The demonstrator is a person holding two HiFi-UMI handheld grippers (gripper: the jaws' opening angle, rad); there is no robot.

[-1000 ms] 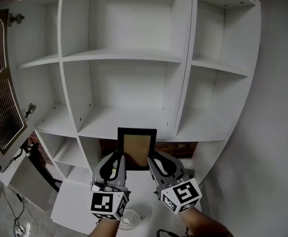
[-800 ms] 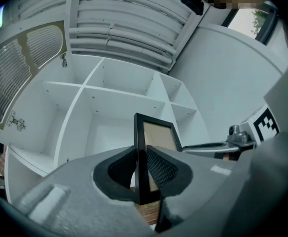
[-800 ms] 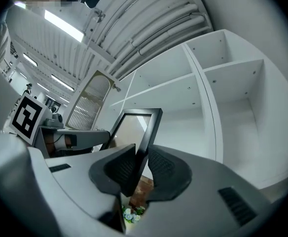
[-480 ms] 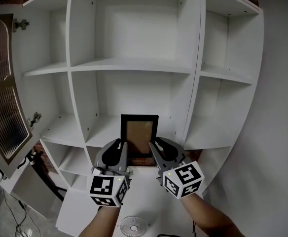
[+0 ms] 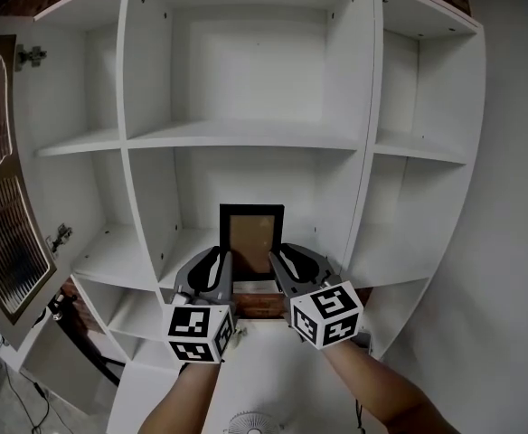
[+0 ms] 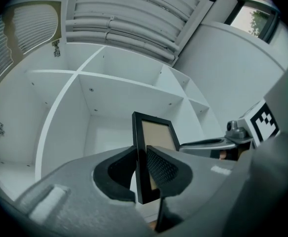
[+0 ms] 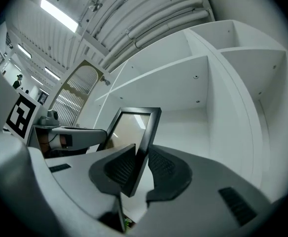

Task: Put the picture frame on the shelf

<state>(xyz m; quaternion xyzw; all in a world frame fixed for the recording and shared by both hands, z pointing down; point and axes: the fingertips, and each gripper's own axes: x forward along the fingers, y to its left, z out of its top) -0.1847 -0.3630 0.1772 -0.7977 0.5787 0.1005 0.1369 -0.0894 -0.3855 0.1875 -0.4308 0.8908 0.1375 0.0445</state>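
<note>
A black picture frame (image 5: 251, 236) with a tan inner panel stands upright between both grippers, in front of the middle compartment of the white shelf unit (image 5: 237, 136). My left gripper (image 5: 221, 277) is shut on the frame's left edge (image 6: 140, 167). My right gripper (image 5: 278, 275) is shut on its right edge (image 7: 142, 154). The frame's lower edge is hidden behind the grippers in the head view. In the left gripper view the right gripper's marker cube (image 6: 260, 124) shows at the right.
The shelf unit has several open compartments with white boards and dividers (image 5: 362, 152). A brown louvred cabinet door (image 5: 2, 197) hangs open at the left. A white surface (image 5: 264, 369) lies below my arms, with a small round white object (image 5: 246, 423) at the bottom edge.
Both grippers have lifted the frame up and towards the shelf; it now stands before the middle compartment, not below its board. The head view has tilted up.
</note>
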